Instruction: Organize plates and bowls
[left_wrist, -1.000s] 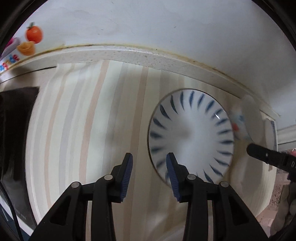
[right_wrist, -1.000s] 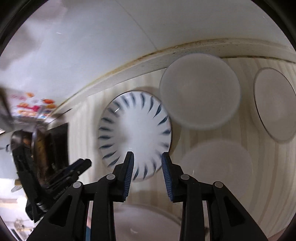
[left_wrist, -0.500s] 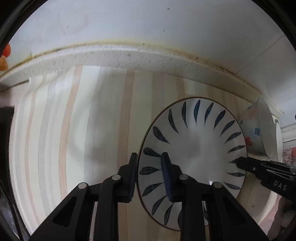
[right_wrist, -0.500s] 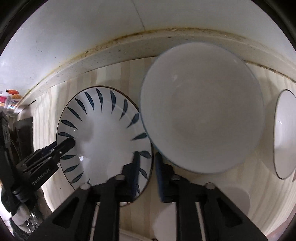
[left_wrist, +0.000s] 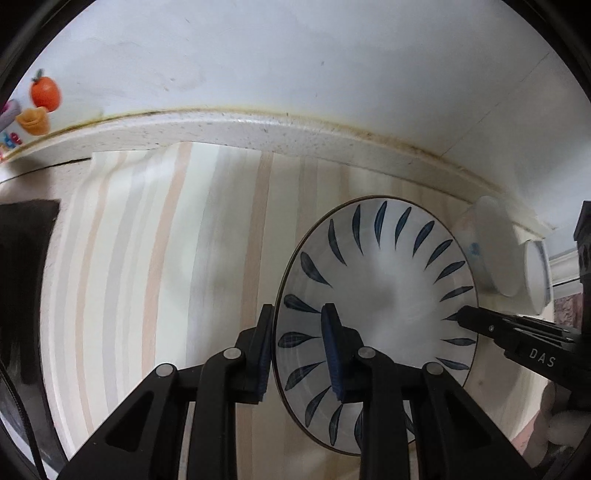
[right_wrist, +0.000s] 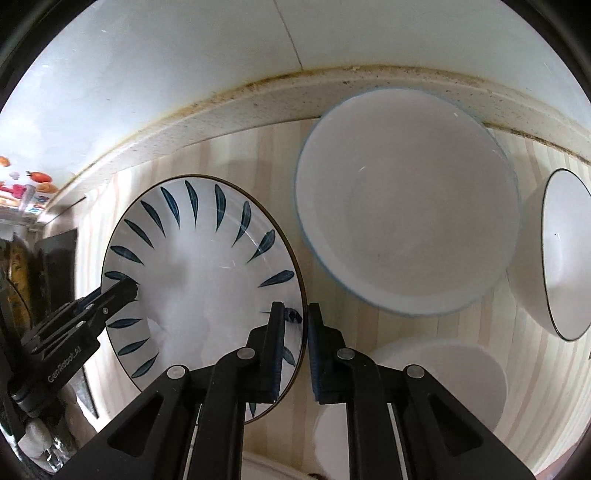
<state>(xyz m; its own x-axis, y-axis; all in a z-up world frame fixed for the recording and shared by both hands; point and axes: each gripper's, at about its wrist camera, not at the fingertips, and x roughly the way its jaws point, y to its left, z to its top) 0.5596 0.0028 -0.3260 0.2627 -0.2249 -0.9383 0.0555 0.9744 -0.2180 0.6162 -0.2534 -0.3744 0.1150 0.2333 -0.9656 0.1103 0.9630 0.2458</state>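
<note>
Both grippers clamp the leaf-pattern plate (right_wrist: 207, 277): left gripper (left_wrist: 297, 350) one rim, right gripper (right_wrist: 295, 350) opposite. Big white bowl (right_wrist: 406, 221) sits just beside, crowding the right.

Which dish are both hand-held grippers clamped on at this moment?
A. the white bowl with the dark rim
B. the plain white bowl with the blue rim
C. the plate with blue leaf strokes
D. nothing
C: the left hand-held gripper and the right hand-held gripper each pinch opposite edges of the plate with blue leaf strokes.
</note>
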